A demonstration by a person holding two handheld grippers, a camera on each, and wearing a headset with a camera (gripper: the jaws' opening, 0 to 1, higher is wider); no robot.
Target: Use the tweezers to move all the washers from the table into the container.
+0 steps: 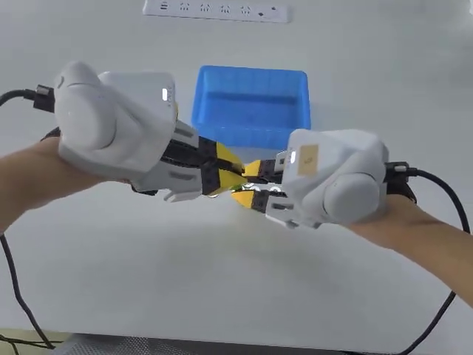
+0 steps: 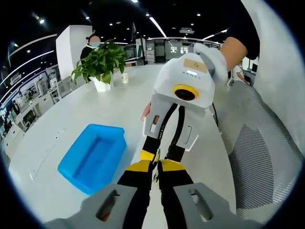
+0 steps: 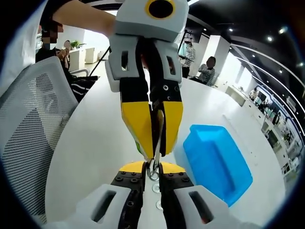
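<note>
My two grippers meet tip to tip above the white table, in front of the blue container. The left gripper comes in from the left, the right gripper from the right. Thin metal tweezers run between the left gripper's yellow jaws and down into the right gripper; both pairs of jaws are closed on them. Two small washers lie on the table just under the right gripper's tips. In the left gripper view the left gripper faces the right one, with the container at lower left.
A white power strip lies at the table's far edge. A potted plant stands further along the table. A grey mesh chair is beside the table. Cables trail from both grippers. People stand in the background.
</note>
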